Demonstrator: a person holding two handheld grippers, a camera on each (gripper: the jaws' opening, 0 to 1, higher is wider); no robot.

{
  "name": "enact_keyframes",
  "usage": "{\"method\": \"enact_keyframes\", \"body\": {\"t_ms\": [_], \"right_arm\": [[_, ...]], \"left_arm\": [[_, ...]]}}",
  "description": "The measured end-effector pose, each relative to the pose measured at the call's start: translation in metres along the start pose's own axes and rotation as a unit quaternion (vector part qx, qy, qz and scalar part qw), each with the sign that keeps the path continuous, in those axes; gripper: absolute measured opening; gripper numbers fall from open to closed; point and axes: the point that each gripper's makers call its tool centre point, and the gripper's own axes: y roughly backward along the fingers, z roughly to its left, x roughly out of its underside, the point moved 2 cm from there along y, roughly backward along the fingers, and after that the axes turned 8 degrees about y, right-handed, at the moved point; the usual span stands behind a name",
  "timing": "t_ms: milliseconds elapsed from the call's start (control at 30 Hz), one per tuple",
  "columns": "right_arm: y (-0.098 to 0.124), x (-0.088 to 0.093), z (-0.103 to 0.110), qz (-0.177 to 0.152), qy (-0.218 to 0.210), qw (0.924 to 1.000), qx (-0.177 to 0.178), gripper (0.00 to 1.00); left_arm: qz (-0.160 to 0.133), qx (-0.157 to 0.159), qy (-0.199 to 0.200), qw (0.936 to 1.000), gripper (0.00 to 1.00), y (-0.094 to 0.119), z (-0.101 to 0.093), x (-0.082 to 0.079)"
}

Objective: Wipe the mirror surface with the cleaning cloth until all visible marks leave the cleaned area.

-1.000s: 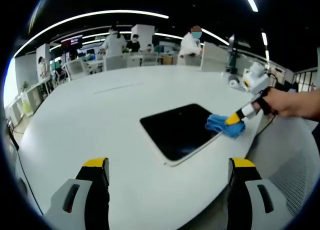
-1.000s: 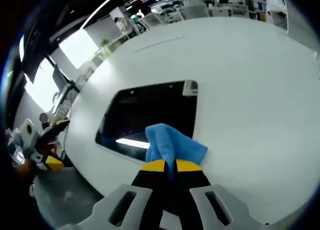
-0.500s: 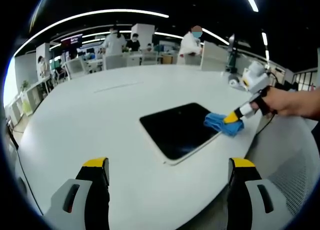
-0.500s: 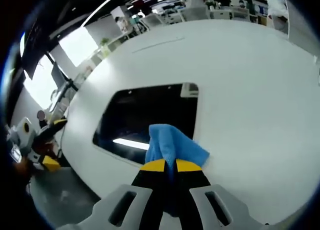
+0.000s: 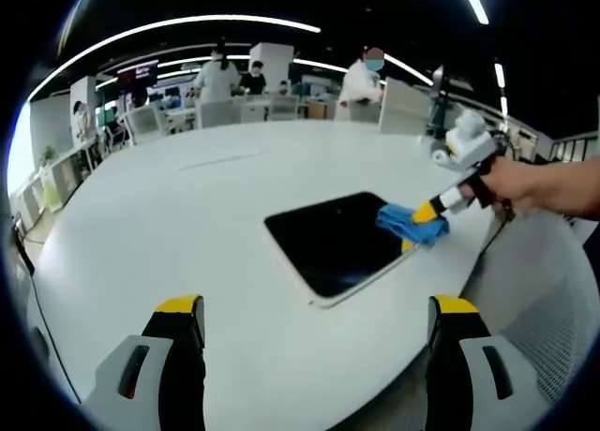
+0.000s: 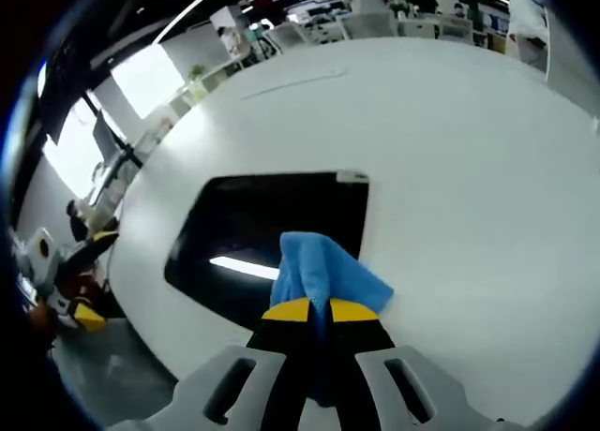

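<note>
A dark rectangular mirror (image 5: 330, 240) in a white frame lies flat on the white table (image 5: 169, 206). In the right gripper view the mirror (image 6: 262, 234) reflects a ceiling light strip. My right gripper (image 6: 319, 311) is shut on a blue cleaning cloth (image 6: 323, 270), which rests at the mirror's right edge. From the left gripper view, that cloth (image 5: 409, 222) and the right gripper (image 5: 429, 211), held by a hand, sit on the mirror's far right side. My left gripper (image 5: 314, 309) stands open near the table's front edge, apart from the mirror, with nothing between its fingers.
The white table is large and rounded, with its edge (image 5: 487, 253) close to the mirror's right side. Several people (image 5: 361, 75) and office desks stand at the back. The left gripper and a hand (image 6: 70, 286) appear low at the left of the right gripper view.
The right gripper has slid the blue cloth along the mirror's right edge, further from me and slightly onto the glass. The left gripper has stayed where it was.
</note>
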Motion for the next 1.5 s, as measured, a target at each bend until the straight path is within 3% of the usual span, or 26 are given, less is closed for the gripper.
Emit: {"method": "enact_keyframes", "body": {"t_ms": [1300,1500], "right_arm": [[-0.045,-0.074,-0.036,-0.005,0.050,0.9983,0.028,0.00],[-0.049,-0.082,-0.039,-0.010,0.039,0.9987,0.032,0.00]], "left_arm": [[0.003,-0.008,0.006,0.9999,0.99,0.001,0.003,0.001],[0.003,-0.010,0.006,0.9999,0.99,0.000,0.004,0.002]]}}
